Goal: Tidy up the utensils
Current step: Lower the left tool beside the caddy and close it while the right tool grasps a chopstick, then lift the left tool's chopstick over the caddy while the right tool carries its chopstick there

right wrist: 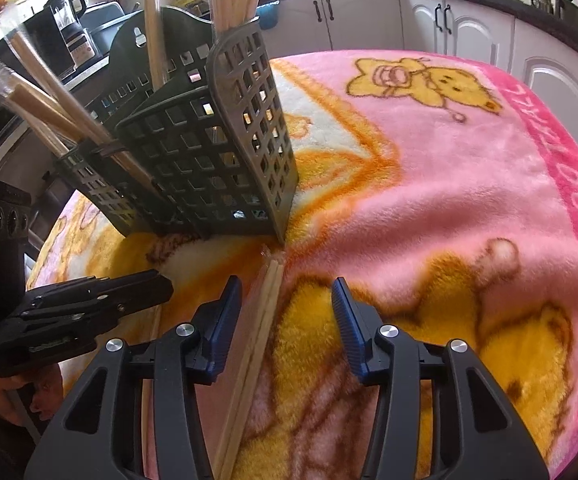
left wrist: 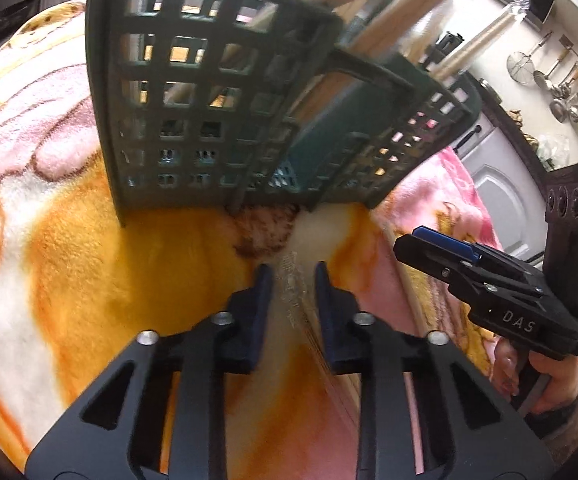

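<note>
Chopsticks already stand in the green basket (right wrist: 193,148), so some sorting looks done. Left gripper (left wrist: 291,280) has narrowed onto a wrapped pack (left wrist: 295,300) lying on the blanket (right wrist: 449,160) (whether its pads press I cannot tell). Right gripper (right wrist: 287,312) stands half open astride a loose bundle (right wrist: 263,320), untouched. Rightward, the blanket lies bare up to its edge.

Black left gripper (left wrist: 289,276), blue pads, silver screws, right gripper (right wrist: 287,294) lettered DAS
</note>
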`<state>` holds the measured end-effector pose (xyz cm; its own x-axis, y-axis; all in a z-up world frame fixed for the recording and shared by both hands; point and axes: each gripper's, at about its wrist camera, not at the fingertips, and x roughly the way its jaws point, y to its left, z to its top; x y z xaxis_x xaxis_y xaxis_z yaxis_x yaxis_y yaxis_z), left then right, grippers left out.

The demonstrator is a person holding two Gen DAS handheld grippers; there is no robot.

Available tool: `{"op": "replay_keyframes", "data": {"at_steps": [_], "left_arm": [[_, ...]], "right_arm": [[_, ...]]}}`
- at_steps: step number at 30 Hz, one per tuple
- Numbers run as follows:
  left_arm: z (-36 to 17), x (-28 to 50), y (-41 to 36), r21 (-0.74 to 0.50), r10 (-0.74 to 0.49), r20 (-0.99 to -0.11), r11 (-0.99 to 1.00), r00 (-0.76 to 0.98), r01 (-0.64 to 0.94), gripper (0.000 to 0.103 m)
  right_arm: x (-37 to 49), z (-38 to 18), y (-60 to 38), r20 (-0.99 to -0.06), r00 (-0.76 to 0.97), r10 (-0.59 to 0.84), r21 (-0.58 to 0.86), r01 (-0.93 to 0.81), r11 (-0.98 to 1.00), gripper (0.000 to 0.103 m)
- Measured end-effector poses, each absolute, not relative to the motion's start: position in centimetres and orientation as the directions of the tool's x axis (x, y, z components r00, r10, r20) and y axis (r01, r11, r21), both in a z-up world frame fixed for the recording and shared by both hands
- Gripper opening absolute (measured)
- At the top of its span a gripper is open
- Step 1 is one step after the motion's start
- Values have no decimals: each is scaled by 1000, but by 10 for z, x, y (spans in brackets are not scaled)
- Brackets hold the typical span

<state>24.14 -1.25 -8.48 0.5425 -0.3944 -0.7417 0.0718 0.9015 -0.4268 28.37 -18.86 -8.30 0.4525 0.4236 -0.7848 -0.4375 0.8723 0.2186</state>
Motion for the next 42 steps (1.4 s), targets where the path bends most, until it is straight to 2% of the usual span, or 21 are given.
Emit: {"op": "replay_keyframes", "data": {"at_steps": [3,8,15,25,42], "left_arm": [[-87,242,-7,-436,-400,-739,897,542,66,8],[-89,239,-6,-437,-403,-736,896,544,72,6],[-91,235,6,-468,-424,-722,881,547,65,3],[-74,219,20,-482,-429,-687,873,587,75,2],[-9,177,43,-486,-413,-556,865,721,121,2]], "right_arm": [[290,-84,-180,-792,440,424,216,-447,868,44],[299,-88,-169,-808,431,402,201,-440,875,38],[303,-90,-171,-822,433,369,180,-417,891,12],[275,-69,-167,-774,452,443,219,-465,858,9],[208,7,-151,-644,556,526,141,-589,795,6]]}}
